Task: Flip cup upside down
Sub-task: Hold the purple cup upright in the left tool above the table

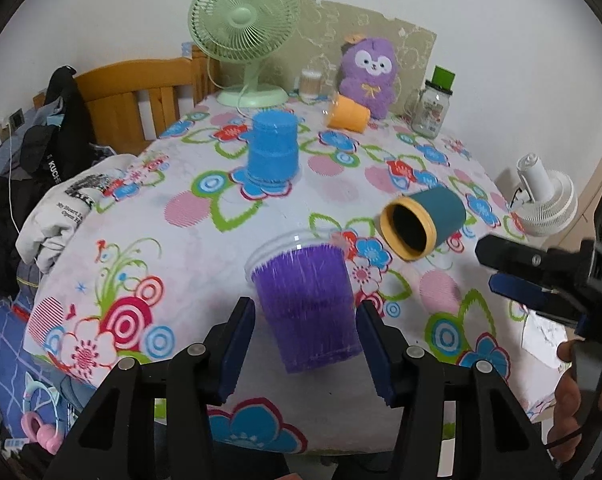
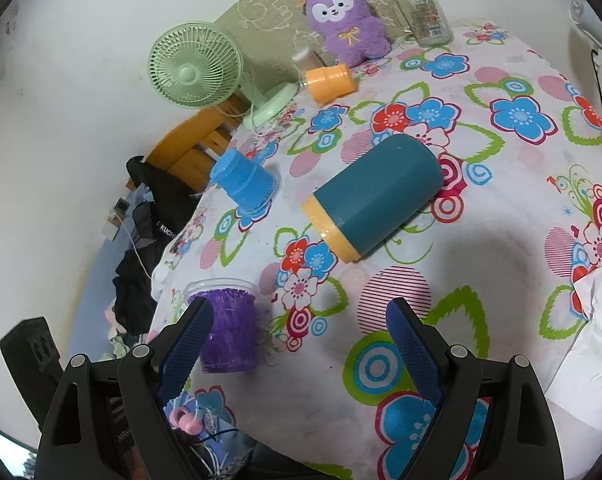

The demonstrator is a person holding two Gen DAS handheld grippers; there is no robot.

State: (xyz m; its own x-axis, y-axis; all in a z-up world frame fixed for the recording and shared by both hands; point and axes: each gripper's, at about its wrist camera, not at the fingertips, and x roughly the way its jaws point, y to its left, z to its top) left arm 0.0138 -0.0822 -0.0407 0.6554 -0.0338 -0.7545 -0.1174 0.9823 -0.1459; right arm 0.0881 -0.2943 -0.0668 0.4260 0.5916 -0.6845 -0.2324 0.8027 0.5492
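Note:
A purple ribbed cup (image 1: 307,304) in a clear plastic shell stands upright on the flowered tablecloth, rim up; it also shows in the right wrist view (image 2: 227,328). My left gripper (image 1: 306,322) is open, its two blue pads on either side of the cup without touching it. My right gripper (image 2: 299,320) is open and empty over the cloth, to the right of the purple cup; it shows at the right edge of the left wrist view (image 1: 513,268). A teal cup with a yellow rim (image 2: 375,196) lies on its side ahead of it.
A blue cup (image 1: 273,150) stands upside down further back. An orange cup (image 1: 348,114) lies on its side near a purple plush toy (image 1: 368,74), a green fan (image 1: 243,32) and a glass jar (image 1: 431,110). White paper (image 2: 589,340) lies at the right; clothes hang off the left edge.

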